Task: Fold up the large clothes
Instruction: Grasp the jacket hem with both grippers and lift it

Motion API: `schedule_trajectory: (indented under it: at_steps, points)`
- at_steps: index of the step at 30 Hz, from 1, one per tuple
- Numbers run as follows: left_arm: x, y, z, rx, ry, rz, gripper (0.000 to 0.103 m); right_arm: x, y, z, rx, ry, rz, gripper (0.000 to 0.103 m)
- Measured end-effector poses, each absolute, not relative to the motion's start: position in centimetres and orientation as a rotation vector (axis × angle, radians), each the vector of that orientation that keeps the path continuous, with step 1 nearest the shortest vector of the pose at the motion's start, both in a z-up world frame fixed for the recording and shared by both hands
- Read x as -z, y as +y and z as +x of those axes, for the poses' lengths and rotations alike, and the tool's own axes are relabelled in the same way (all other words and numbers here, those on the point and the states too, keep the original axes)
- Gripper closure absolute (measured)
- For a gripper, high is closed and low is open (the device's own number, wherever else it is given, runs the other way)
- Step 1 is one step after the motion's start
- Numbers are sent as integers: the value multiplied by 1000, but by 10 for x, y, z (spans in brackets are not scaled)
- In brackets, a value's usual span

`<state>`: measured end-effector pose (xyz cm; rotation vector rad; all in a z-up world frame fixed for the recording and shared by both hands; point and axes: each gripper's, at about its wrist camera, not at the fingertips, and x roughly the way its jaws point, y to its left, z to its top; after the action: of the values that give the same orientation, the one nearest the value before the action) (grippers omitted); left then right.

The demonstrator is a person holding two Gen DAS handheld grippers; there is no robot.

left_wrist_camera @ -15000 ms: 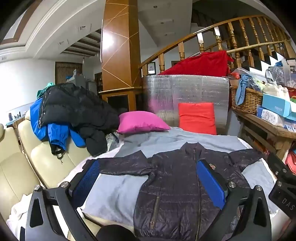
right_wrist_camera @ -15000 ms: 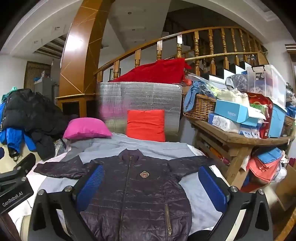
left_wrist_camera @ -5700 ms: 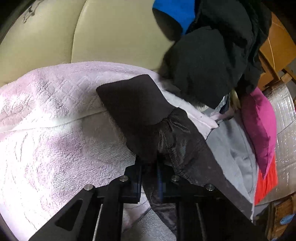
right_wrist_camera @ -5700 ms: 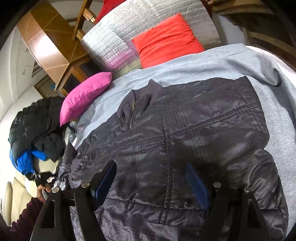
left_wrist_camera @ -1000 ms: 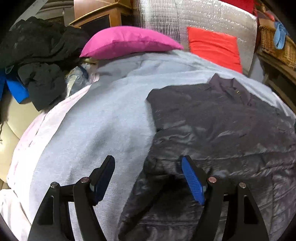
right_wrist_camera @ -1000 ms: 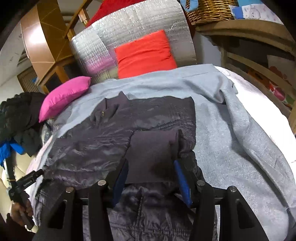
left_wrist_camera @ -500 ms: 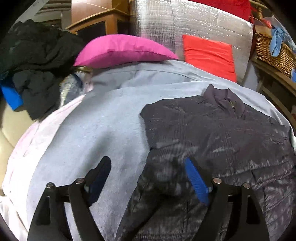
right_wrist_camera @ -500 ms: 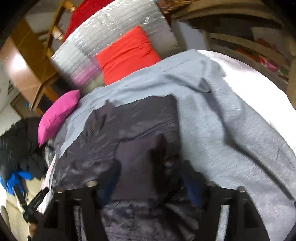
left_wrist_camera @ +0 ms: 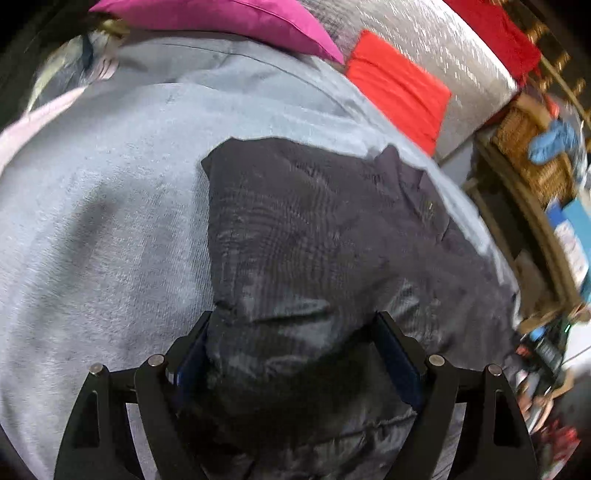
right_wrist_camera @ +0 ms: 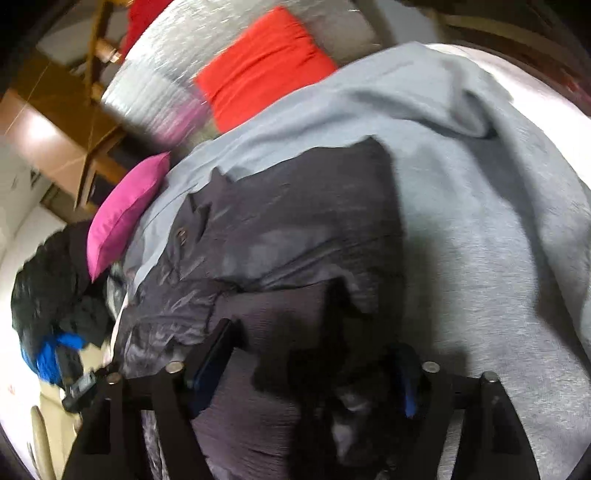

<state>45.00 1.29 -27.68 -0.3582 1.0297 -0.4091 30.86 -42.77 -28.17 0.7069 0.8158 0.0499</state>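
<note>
A dark quilted jacket (left_wrist_camera: 314, 236) lies on a grey blanket (left_wrist_camera: 92, 221), both sleeves folded in over its body. My left gripper (left_wrist_camera: 295, 354) is open, low over the jacket's left side, with padded fabric bulging between its blue pads. The jacket also shows in the right wrist view (right_wrist_camera: 295, 236), with a folded sleeve cuff across it. My right gripper (right_wrist_camera: 310, 365) is open, low over the jacket's right side near that cuff. Both views are blurred by motion.
A pink pillow (left_wrist_camera: 221, 18) and a red cushion (left_wrist_camera: 399, 88) lie at the blanket's far end against a silver panel (right_wrist_camera: 166, 81). A wooden shelf with a basket (left_wrist_camera: 535, 166) stands at the right. Dark and blue coats (right_wrist_camera: 48, 295) pile up at the left.
Both grippers have dropped lower and closer onto the jacket. The left one has tilted so the view leans right. Jacket fabric now sits between each pair of fingers.
</note>
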Motion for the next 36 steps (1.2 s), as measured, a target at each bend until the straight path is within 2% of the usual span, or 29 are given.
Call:
schedule_trajectory:
  at_steps: [1,2,4,5,7,9,11,12,14,16,19,22,26,30,36]
  points:
    - [276,13,451,412,1027,-371,31,278,-423,308,-35,812,670,41]
    - [275,12,451,408,1019,-372,43,275,-420,307,-22,805,640,54]
    - [268,8,448,391,987,-348,55,263,-414,303,14,772,598,65]
    - [264,5,445,383,967,-328,61,254,-411,300,23,738,579,69]
    - [259,1,443,378,941,-288,62,238,-405,293,29,676,539,70]
    - [261,-1,443,361,946,-254,61,234,-401,292,33,663,513,70]
    - [274,-3,451,334,1012,-259,47,250,-403,299,76,728,498,68]
    - [276,-3,451,329,1021,-261,47,260,-404,303,82,762,510,64]
    - [270,-4,447,306,1022,-251,45,271,-410,303,79,804,573,48]
    - [259,-3,436,303,999,-237,45,266,-416,297,38,823,640,38]
    - [242,9,409,305,951,-212,42,252,-417,271,36,764,628,32]
    - [222,22,365,303,881,-129,34,245,-416,240,27,741,618,31]
    - [215,40,308,283,828,-7,29,245,-413,188,-5,714,624,31]
    - [232,70,251,278,874,-106,27,246,-412,132,0,678,640,31]
    - [257,80,214,253,973,-142,27,252,-402,80,-31,675,717,31]
